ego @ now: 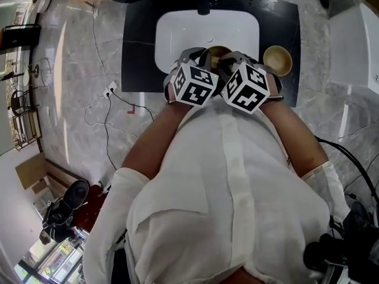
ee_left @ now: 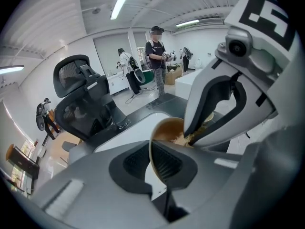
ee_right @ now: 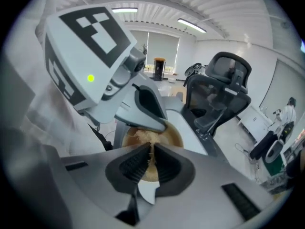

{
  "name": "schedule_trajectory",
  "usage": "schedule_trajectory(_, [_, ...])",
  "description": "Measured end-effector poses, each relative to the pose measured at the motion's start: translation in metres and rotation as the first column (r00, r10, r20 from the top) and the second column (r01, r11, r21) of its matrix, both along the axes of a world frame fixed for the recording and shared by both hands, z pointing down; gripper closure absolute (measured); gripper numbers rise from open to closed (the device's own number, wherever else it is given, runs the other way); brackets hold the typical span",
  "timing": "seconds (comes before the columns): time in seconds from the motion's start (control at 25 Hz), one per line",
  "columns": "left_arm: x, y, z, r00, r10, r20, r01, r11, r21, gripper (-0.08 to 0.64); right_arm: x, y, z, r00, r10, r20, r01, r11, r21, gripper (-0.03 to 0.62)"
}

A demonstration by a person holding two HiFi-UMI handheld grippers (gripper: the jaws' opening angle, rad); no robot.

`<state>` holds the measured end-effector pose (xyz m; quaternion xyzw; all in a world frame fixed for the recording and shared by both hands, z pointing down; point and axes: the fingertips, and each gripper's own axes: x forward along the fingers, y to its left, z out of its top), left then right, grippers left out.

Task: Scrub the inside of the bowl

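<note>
Looking down, head view: bowl over sink, between my left gripper and right gripper.
Left gripper view: my jaws clamp bowl rim, mouth turned toward right gripper.
Right gripper view: jaws pinch fibrous scrub pad, bowl interior straight ahead, touching pad.

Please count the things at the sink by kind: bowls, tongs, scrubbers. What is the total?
bowls: 2
left tongs, right tongs: 2
scrubber: 1
total: 5
</note>
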<state>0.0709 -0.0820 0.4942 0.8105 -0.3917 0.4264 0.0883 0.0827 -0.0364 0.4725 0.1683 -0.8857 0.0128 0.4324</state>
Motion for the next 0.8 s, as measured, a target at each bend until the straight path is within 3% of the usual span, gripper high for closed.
schedule_trajectory(0.16, [-0.002,0.002,0.008,0.999,0.013,0.035,-0.012,1.000,-0.022,0.546,0.010,-0.019,-0.002,0.993,0.031,-0.112,-0.016,0.991,0.132,0.568])
schedule_trajectory(0.32, [-0.003,0.006,0.011,0.998,0.018,0.053,-0.017,0.999,-0.031,0.545,0.023,-0.027,0.000,0.985,0.057,-0.165,-0.030,0.987,0.160,0.568])
schedule_trajectory(0.52, [-0.004,0.002,0.007,0.998,0.011,0.059,-0.010,1.000,-0.014,0.543,0.031,-0.014,0.018,0.982,0.048,-0.181,-0.033,0.996,0.085,0.568])
schedule_trajectory(0.8, [-0.005,-0.005,0.007,0.999,0.004,0.049,-0.004,1.000,0.001,0.539,0.019,0.013,0.042,0.993,0.001,-0.118,-0.008,0.998,-0.056,0.568])
